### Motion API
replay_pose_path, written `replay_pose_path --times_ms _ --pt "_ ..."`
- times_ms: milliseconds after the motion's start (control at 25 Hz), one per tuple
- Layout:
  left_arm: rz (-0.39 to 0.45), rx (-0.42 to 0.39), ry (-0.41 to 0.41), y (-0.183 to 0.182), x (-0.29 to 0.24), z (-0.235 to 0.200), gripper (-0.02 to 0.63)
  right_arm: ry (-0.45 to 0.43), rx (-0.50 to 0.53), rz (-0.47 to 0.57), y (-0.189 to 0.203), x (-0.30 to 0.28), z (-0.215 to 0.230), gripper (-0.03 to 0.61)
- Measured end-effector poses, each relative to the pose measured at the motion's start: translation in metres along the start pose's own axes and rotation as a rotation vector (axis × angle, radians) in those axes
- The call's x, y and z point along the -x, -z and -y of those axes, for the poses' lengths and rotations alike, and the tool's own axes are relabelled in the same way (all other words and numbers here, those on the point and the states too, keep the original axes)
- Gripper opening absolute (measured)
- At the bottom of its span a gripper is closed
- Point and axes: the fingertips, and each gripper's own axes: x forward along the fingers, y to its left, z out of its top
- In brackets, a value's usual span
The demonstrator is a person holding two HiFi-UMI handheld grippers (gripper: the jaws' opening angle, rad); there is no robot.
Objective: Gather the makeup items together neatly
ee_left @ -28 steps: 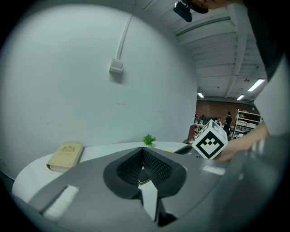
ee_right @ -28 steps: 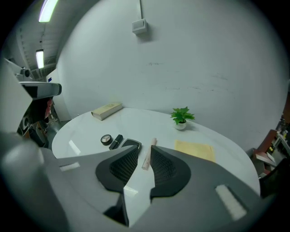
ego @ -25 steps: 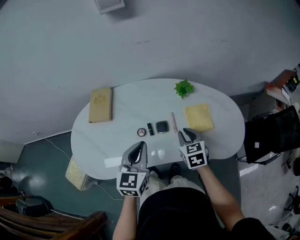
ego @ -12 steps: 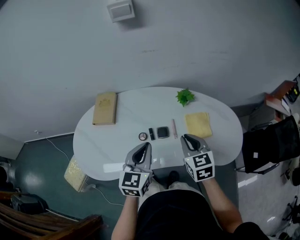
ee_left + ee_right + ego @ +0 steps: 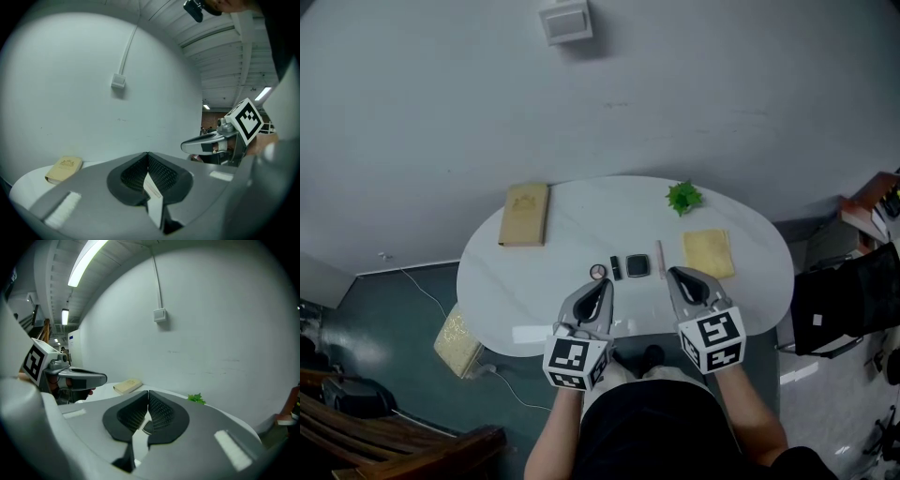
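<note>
Several makeup items lie in a row at the middle of the white oval table (image 5: 506, 281): a round compact (image 5: 597, 272), a small black case (image 5: 616, 268), a square dark compact (image 5: 637, 265) and a thin pink stick (image 5: 660, 258). My left gripper (image 5: 602, 286) hovers just in front of the round compact, shut and empty. My right gripper (image 5: 680, 277) sits just in front of the pink stick, its jaws closing to shut with nothing between them. The left gripper (image 5: 147, 157) and right gripper (image 5: 148, 397) show their pads pressed together in their own views.
A tan book (image 5: 525, 214) lies at the table's back left. A small green plant (image 5: 684, 197) stands at the back right, with a yellow cloth (image 5: 709, 253) in front of it. A black chair (image 5: 853, 295) stands right of the table. The floor holds a cable and a yellowish pad (image 5: 455, 339).
The right gripper's jaws have closed. Both grippers have drawn back slightly toward the table's near edge as the head view shifted. The makeup items have not moved.
</note>
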Motion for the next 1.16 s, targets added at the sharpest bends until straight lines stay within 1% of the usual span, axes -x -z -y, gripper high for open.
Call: replay_pose_path --times_ms 320,1160 --pt "0.015 0.002 -0.004 -0.008 0.008 -0.001 0.000 -0.029 -0.008 0.033 -0.011 0.002 -0.013 0.009" --pt "0.000 0.004 -0.008 0.000 0.012 0.001 0.000 -0.050 -0.004 0.043 -0.016 0.009 -0.019 0.009"
